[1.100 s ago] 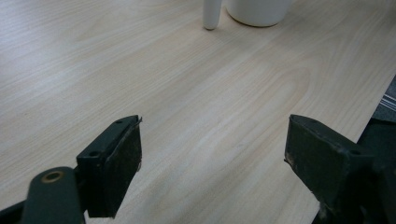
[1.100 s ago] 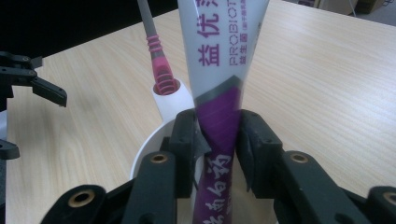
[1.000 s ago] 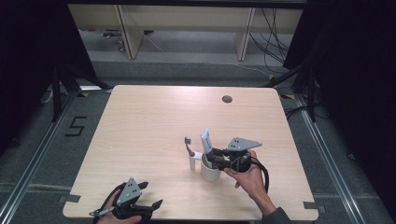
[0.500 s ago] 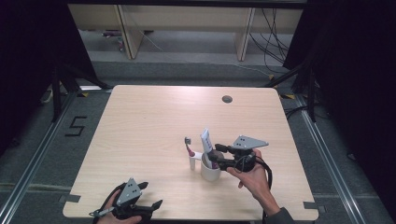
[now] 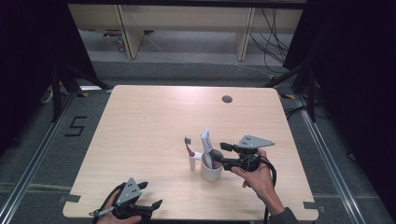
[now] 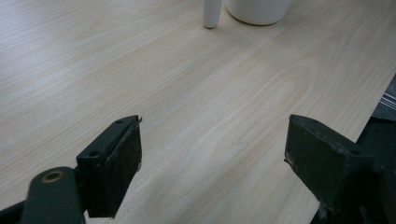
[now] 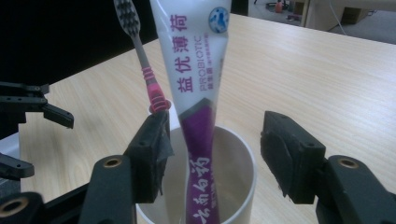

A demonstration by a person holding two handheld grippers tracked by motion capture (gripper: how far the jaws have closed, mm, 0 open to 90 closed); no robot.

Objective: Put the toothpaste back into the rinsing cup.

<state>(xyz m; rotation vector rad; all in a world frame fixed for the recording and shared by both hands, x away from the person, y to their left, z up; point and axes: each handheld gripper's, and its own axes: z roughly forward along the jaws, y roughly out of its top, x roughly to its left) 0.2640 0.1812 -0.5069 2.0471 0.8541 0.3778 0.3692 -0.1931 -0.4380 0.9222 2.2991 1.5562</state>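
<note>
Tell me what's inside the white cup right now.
The white cup holds an upright toothpaste tube; the cup wall hides its lower end. The toothbrush stands behind, its base covered by the right gripper.

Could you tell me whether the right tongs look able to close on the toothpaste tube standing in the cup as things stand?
Probably yes. The right tongs are open with the toothpaste tube upright between the jaws, above the white cup. The toothbrush stands just outside the one jaw, so it might get brushed.
</note>
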